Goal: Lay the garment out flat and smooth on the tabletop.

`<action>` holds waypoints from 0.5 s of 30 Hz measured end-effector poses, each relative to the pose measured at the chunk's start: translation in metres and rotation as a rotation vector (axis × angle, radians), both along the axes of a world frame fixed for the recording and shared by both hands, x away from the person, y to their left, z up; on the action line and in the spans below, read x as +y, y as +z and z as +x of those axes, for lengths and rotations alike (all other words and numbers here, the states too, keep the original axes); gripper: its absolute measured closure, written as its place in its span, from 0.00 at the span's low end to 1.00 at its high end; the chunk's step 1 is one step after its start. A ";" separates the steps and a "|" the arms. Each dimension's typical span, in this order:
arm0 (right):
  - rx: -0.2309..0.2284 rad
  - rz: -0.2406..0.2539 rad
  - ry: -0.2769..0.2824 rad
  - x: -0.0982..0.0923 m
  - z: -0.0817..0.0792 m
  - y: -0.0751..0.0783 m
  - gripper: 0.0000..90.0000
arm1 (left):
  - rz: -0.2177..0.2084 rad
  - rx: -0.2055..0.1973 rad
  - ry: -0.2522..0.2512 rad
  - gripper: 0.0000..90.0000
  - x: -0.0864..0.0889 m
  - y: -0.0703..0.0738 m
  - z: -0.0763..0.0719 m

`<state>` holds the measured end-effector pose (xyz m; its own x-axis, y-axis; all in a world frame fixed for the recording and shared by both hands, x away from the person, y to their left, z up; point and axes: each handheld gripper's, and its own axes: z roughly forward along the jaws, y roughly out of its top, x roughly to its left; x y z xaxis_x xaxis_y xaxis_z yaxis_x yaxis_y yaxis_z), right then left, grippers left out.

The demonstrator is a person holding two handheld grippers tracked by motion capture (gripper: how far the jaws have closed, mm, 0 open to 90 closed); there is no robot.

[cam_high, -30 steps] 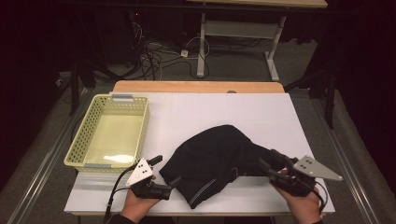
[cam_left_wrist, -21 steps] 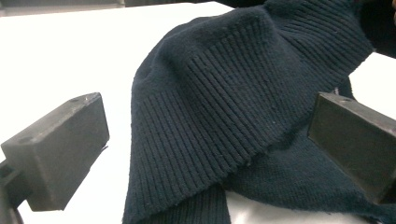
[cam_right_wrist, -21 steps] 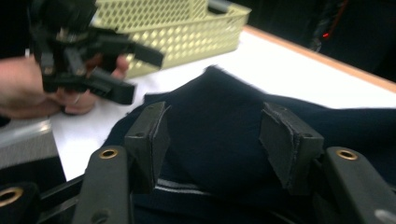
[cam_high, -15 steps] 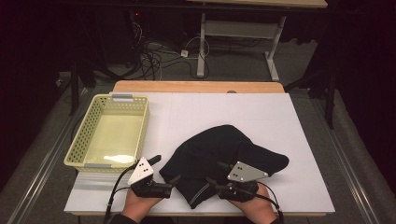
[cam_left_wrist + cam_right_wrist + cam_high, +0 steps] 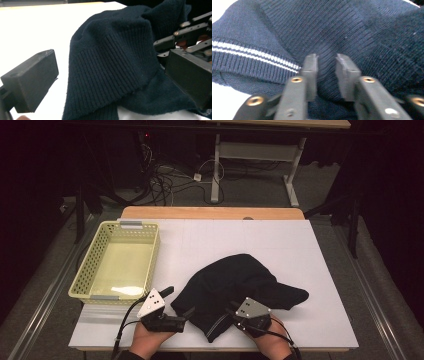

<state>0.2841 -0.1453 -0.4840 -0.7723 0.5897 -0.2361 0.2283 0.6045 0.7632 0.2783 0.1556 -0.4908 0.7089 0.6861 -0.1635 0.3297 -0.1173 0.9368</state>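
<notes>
Our right gripper (image 5: 325, 72) has just been closing, pinching a sweater (image 5: 235, 282) fold; left gripper (image 5: 187, 316) gapes beside the hem; we should grip deep.

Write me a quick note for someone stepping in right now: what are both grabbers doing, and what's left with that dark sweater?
Left gripper: jaws wide open, the sweater's ribbed edge between them, not pinched.
Right gripper: jaws have just been closing on a fold of knit; a narrow gap remains, so the grip is unconfirmed.
The sweater lies crumpled on the white table; the yellow basket stands at its left.
Done: both grippers at the near edge. Left: grip, then handle it.
</notes>
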 end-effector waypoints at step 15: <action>-0.129 0.195 -0.036 -0.036 -0.011 0.050 0.96 | 0.015 0.058 -0.021 0.00 0.001 -0.001 0.003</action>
